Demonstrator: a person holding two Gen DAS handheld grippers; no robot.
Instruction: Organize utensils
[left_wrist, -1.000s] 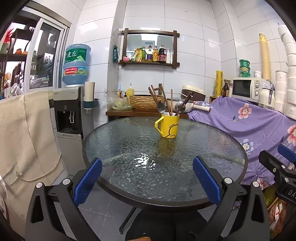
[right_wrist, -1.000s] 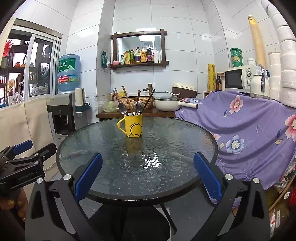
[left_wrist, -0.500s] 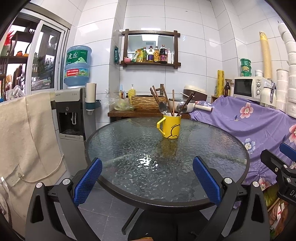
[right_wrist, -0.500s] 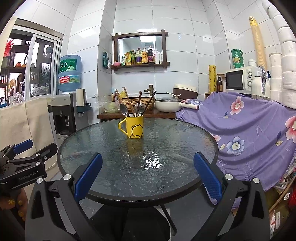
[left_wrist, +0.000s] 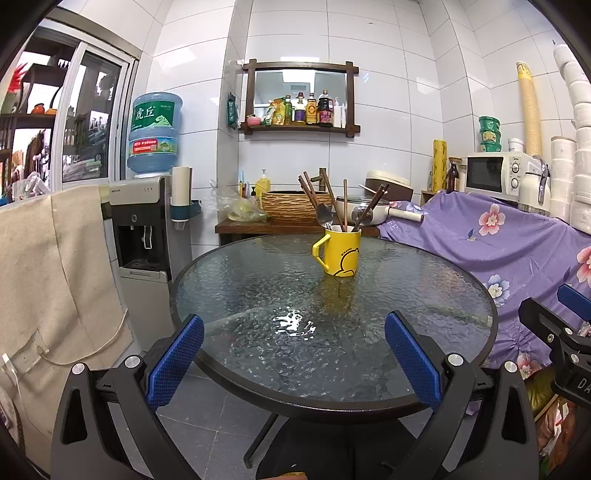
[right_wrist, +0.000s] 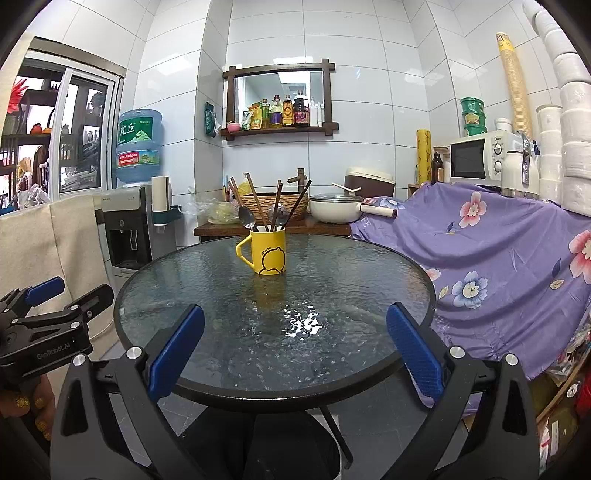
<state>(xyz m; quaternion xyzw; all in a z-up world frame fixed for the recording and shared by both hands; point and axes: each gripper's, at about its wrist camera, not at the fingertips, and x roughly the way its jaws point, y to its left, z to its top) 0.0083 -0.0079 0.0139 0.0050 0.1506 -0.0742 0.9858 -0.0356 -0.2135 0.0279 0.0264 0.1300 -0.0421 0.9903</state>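
Utensils: chopsticks (right_wrist: 255, 203) and spoons (right_wrist: 245, 216) stand bunched in the yellow mug (right_wrist: 266, 252), just above the centre of the right wrist view; all are in the mug, none lies on the glass.
Mug: upright on the round glass table (left_wrist: 443, 295), handle toward frame left.
Left gripper (left_wrist: 293, 363): at the bottom of its view, jaws spread wide, holding nothing, well short of the mug.
Right gripper (right_wrist: 293, 354): likewise wide apart and empty, low in frame.
Stage: the scene fits either utensils already gathered or a mug waiting to be sorted out; the pictures do not settle which.
Care: any reach should come from above, since the leaning sticks could tip the mug.
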